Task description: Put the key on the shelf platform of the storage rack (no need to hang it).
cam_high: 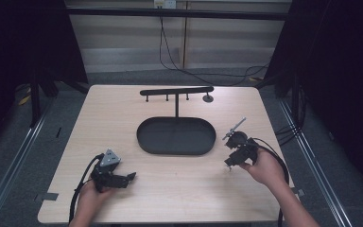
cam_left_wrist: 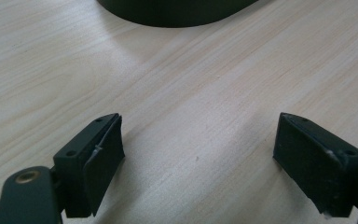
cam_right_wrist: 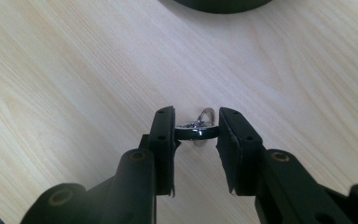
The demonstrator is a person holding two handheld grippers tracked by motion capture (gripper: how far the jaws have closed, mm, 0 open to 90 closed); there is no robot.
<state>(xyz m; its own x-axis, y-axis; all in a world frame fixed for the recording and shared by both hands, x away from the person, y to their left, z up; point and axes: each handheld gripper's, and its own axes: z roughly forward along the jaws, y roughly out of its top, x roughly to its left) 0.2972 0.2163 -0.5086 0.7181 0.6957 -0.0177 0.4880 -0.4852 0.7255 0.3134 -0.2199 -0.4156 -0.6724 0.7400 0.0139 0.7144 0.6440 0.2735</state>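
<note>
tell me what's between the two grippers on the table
Bare wooden table. In the high view nothing lies between the left gripper and the right gripper; the black tray sits farther back.

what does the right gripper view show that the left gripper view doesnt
Right gripper view: the right gripper has its jaws closed on a small silver ring just above the table. Left gripper view: the left gripper has its jaws wide apart, with bare wood between them. Both: the light wooden table and an edge of the dark oval tray at the top.
</note>
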